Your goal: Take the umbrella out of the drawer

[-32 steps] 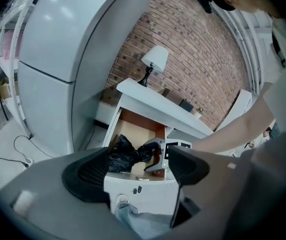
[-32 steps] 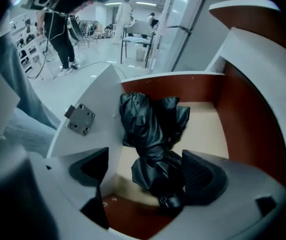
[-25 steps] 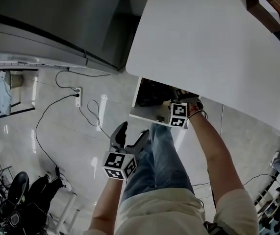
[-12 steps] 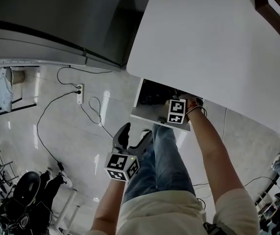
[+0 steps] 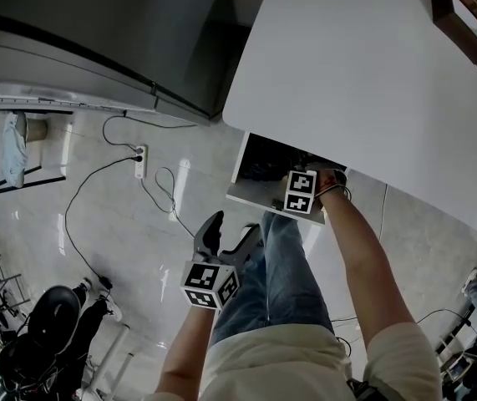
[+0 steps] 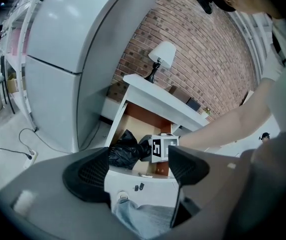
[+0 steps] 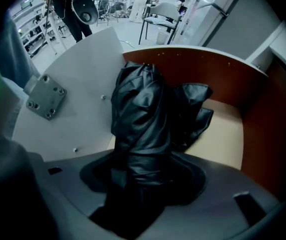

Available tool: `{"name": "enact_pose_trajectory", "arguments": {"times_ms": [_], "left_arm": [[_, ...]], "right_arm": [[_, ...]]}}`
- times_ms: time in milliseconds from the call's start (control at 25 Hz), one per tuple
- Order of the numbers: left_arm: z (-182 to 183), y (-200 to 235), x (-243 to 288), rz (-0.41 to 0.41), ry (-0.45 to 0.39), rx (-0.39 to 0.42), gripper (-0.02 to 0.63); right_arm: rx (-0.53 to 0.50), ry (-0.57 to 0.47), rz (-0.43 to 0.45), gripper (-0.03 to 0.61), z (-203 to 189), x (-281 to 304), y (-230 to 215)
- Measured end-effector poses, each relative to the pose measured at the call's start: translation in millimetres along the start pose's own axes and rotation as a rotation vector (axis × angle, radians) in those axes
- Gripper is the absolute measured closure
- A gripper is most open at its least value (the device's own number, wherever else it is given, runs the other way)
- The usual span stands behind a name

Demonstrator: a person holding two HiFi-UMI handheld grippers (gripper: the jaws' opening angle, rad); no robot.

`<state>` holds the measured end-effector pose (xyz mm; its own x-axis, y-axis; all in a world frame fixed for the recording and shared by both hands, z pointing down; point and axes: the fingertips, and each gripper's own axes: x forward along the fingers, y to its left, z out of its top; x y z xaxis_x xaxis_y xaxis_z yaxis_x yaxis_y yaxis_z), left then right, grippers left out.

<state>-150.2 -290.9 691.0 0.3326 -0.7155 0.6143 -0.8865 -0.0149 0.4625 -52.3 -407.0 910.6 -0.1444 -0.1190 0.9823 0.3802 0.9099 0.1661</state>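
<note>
Right claw (image 7: 144,176), its jaws having just been closing, pinched the black folded umbrella (image 7: 140,109) at the frame's bottom centre. Left claw (image 6: 137,169) hung wide and empty. Beyond, the umbrella's loose fabric lay inside the open drawer (image 7: 223,79), under the white tabletop (image 5: 363,73). A firm squeeze on the bundle's core, then a straight lift clear of the drawer walls, would probably serve best.

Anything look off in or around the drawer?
Only the umbrella: its black canopy is loose and bunched, with a flap spilling sideways over the drawer floor. The right gripper, its jaws just closing, pinches the fabric folds. Nothing looks damaged.
</note>
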Motion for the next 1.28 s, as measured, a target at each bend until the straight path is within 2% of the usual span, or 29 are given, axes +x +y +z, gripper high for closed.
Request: {"name": "enact_pose_trajectory", "arguments": {"times_ms": [320, 440, 760, 1200, 1280], "left_arm": [[7, -10, -27, -0.006, -0.027, 0.038, 0.252], [2, -27, -30, 0.003, -0.043, 0.072, 0.252], [14, -20, -76, -0.029, -0.064, 0.115, 0.252], [14, -42, -122, -0.066, -0.119, 0.169, 0.253], [12, -47, -129, -0.071, -0.117, 0.178, 0.278]], "right_arm": [[0.011, 0.019, -0.038, 0.33, 12, -46, 6], [0.025, 0.004, -0.073, 0.33, -1, -67, 12], [0.164, -0.001, -0.145, 0.33, 22, -132, 19], [0.521, -0.135, -0.228, 0.328, 42, -228, 57], [0.591, -0.173, -0.239, 0.328, 45, -245, 66]]}}
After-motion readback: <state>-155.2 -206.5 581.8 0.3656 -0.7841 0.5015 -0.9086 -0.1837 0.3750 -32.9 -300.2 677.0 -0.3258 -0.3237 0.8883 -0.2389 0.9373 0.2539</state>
